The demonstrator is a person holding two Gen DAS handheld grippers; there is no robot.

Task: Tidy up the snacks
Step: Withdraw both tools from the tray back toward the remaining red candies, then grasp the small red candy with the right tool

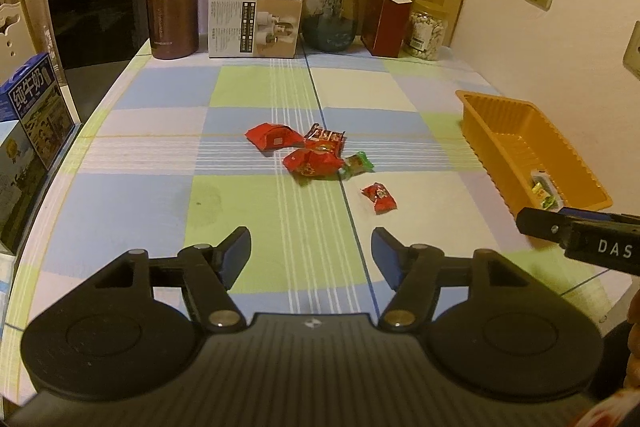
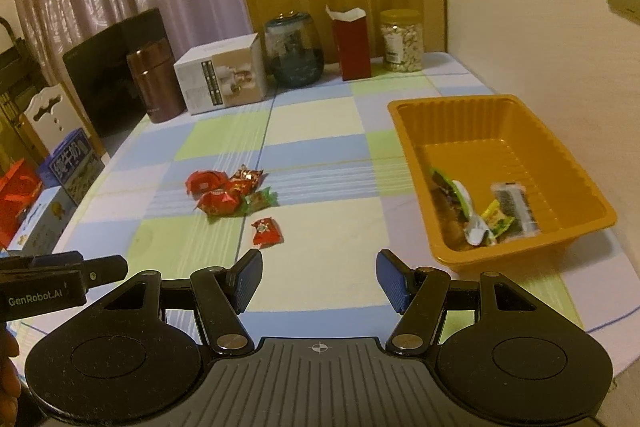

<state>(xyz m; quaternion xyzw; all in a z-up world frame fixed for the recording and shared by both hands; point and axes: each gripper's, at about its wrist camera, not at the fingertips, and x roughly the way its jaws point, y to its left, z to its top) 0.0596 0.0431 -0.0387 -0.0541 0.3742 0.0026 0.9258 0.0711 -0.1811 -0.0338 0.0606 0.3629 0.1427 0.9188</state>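
Observation:
Several red and green wrapped snacks (image 1: 312, 151) lie in a pile mid-table, also in the right wrist view (image 2: 228, 193). One red snack (image 1: 379, 197) lies apart, nearer me (image 2: 267, 231). An orange tray (image 1: 500, 131) at the right holds several snacks (image 2: 486, 211); its rim shows in the right wrist view (image 2: 416, 155). My left gripper (image 1: 311, 253) is open and empty, above the table short of the pile. My right gripper (image 2: 319, 277) is open and empty, between the lone red snack and the tray.
Along the back edge stand a brown flask (image 1: 172, 13), a white box (image 1: 254, 21), a glass jar (image 1: 330, 15), a red carton (image 1: 386, 23) and a nut jar (image 1: 426, 31). Milk cartons (image 1: 32, 107) stand left. A wall is right.

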